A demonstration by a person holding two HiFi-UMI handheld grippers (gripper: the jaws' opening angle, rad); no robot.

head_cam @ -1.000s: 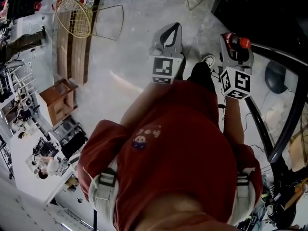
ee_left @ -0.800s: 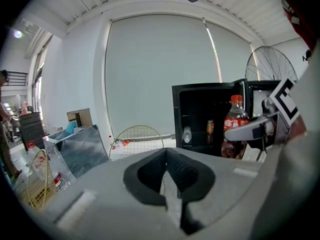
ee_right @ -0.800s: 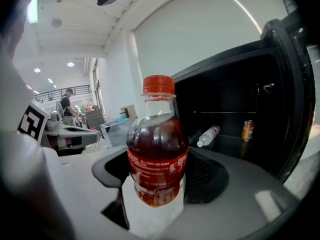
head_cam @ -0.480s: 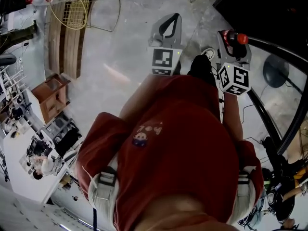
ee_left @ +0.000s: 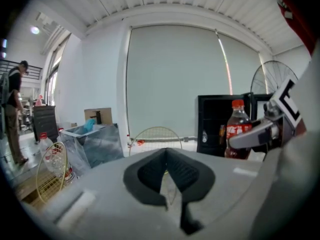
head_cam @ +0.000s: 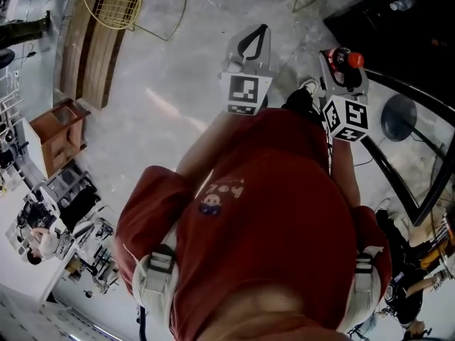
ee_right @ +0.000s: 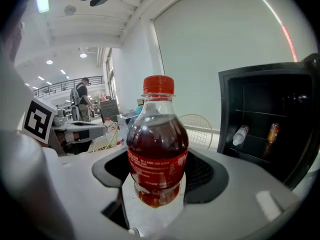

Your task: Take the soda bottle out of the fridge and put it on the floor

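Note:
The soda bottle (ee_right: 157,149), dark cola with a red label and red cap, stands upright between the jaws of my right gripper (ee_right: 158,186), which is shut on its lower body. In the head view the bottle's red cap (head_cam: 354,59) shows above the right gripper (head_cam: 341,64), held in the air over the grey floor (head_cam: 163,105). The black fridge (ee_right: 272,119) stands open at the right, apart from the bottle. My left gripper (head_cam: 254,40) hangs beside it, shut with nothing in it. The left gripper view also shows the bottle (ee_left: 239,129) at its right.
A small water bottle (ee_right: 240,134) and a can (ee_right: 273,132) sit inside the fridge. A gold wire chair (head_cam: 114,2), wooden boards (head_cam: 82,48) and a small wooden cabinet (head_cam: 57,130) stand at the left. A floor fan (head_cam: 398,117) and a black rail (head_cam: 394,187) are at the right. A person (ee_left: 12,114) stands far off.
The head view has shifted, so the chair, boards and cabinet slide toward the upper left. Both grippers keep their places before the body, the right still shut on the bottle.

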